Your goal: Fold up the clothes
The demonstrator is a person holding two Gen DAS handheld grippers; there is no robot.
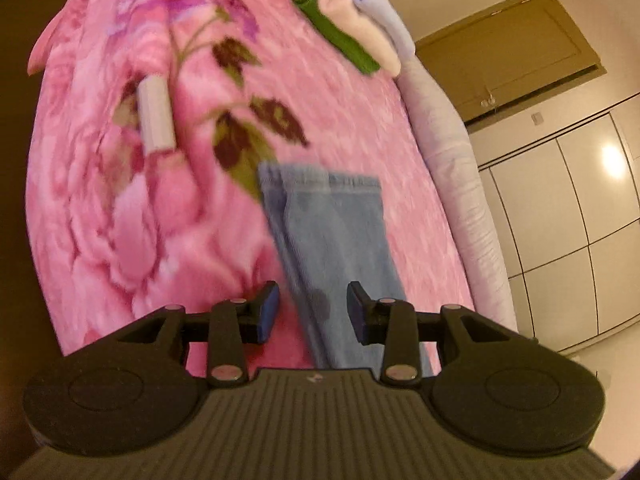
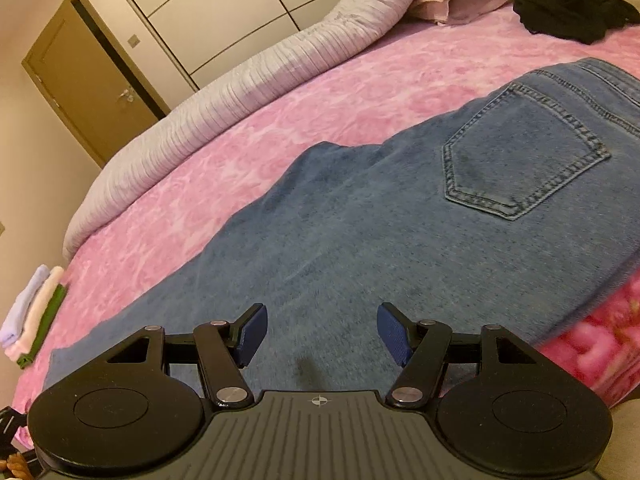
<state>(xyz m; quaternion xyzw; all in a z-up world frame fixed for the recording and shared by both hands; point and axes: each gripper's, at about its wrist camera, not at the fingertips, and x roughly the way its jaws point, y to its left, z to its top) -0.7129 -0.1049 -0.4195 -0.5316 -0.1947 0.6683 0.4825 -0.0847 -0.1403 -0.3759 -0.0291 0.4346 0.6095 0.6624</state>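
Warm dim indoor light, lamp glare on wardrobe door [image 1: 614, 160], motion blur, fisheye-curved edges with dark corners

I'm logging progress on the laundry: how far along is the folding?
Done: three folded items, green, pink and lilac, lie side by side at the far edge of the bed. In hand: the jeans lie flat, legs apparently doubled lengthwise; the left hand-held gripper and right hand-held gripper hover open, gripping nothing. Left: folding the jeans, then the black garment.

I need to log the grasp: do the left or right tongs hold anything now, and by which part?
Nothing is held. The left tongs and the right tongs are both open above the jeans.
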